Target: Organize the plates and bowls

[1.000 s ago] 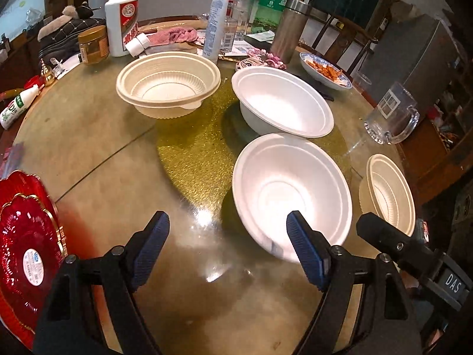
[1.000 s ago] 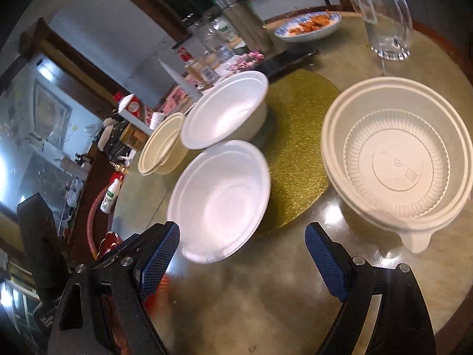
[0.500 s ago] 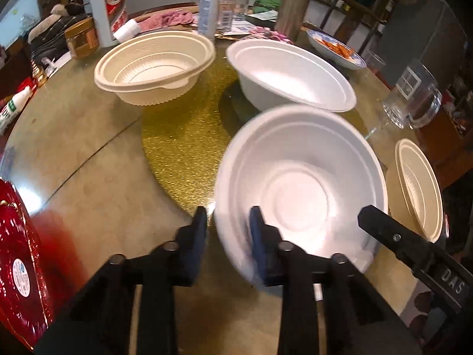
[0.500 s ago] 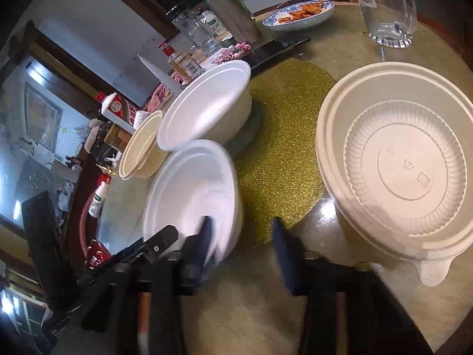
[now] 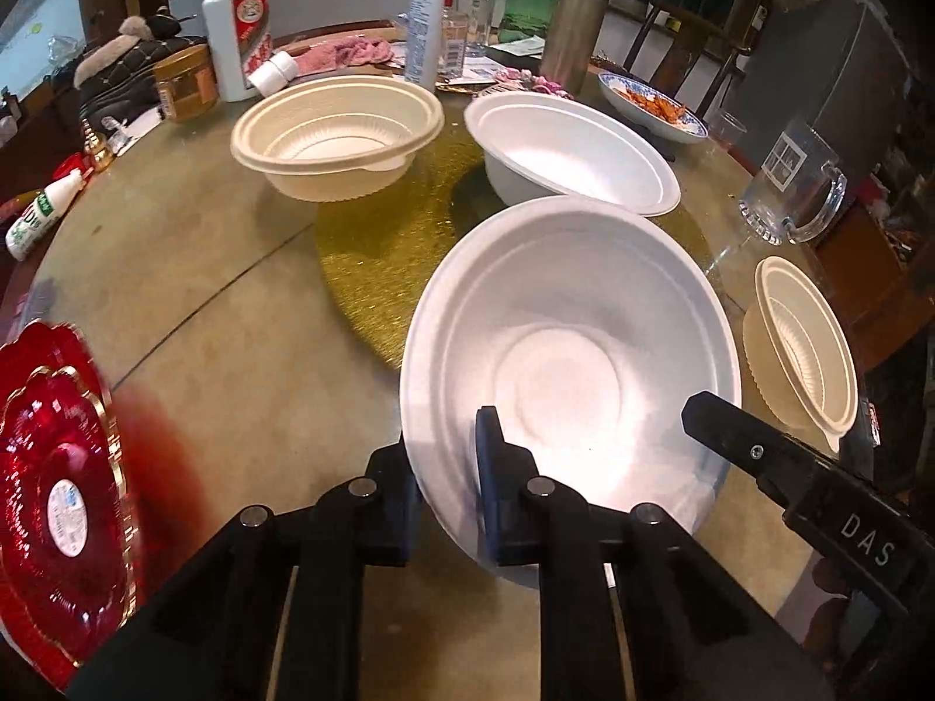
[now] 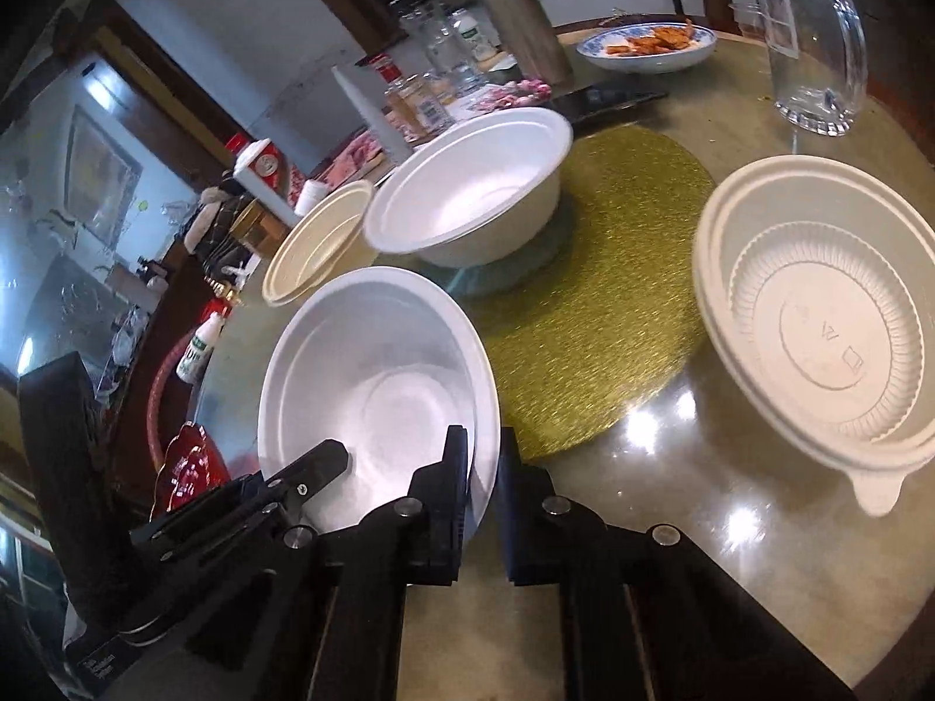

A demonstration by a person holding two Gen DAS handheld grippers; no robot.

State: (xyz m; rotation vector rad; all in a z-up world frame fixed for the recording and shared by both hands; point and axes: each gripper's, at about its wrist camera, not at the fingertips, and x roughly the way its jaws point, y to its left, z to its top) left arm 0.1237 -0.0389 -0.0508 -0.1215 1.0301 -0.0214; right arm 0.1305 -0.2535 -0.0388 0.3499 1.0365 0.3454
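Note:
A white foam bowl (image 5: pixel 570 344) is held off the table by both grippers. My left gripper (image 5: pixel 447 467) is shut on its near left rim. My right gripper (image 6: pixel 482 467) is shut on its right rim; the bowl also shows in the right wrist view (image 6: pixel 380 397). A second white foam bowl (image 5: pixel 570 152) (image 6: pixel 467 187) stands behind it on the gold mat (image 5: pixel 380 245). A cream ribbed bowl (image 5: pixel 339 134) stands at the back left, another cream bowl (image 5: pixel 803 339) (image 6: pixel 818 315) at the right. Red plates (image 5: pixel 55 467) lie at the left edge.
A glass mug (image 5: pixel 789 187), a blue-rimmed dish of food (image 5: pixel 651 105), a steel flask (image 5: pixel 572 23), bottles, a jar and a pink cloth crowd the far side of the round table (image 5: pixel 175 269). A small white bottle (image 5: pixel 41 216) lies at the left.
Both grippers went from wide open to shut on the near white bowl's rim. The bowl has tilted and come up off the table towards the cameras.

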